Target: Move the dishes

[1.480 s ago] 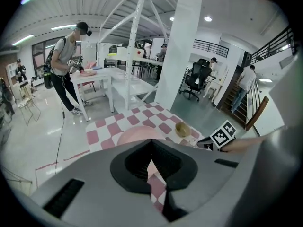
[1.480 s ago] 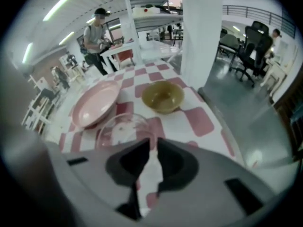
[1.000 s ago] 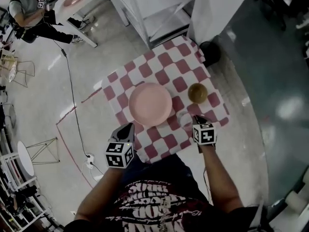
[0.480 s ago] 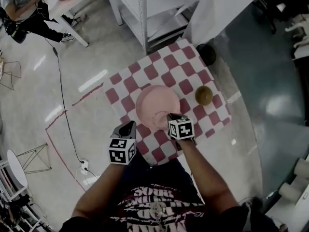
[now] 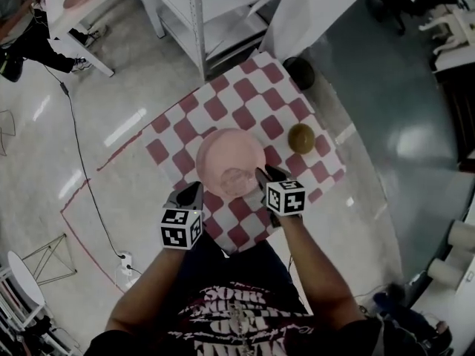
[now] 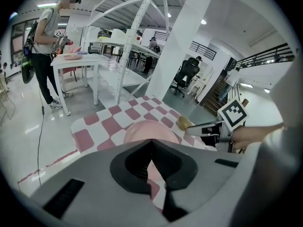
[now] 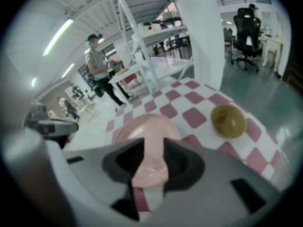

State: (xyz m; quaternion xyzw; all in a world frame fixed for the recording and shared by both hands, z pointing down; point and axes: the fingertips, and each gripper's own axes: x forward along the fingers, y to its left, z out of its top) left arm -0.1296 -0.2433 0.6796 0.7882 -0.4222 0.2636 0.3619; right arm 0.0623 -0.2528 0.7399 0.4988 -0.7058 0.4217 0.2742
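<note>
Right gripper (image 5: 261,173), glass (image 5: 236,176) now over plate (image 5: 223,148)

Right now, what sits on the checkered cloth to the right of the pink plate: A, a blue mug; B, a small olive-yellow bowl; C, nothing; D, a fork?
B: a small olive-yellow bowl sits on the checkered cloth right of the pink plate, apart from it.

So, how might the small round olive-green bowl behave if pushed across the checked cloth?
The small round olive-green bowl looks rigid, empty and low, so it likely slides rather than tips. Its smooth curved wall may slip from jaws.
</note>
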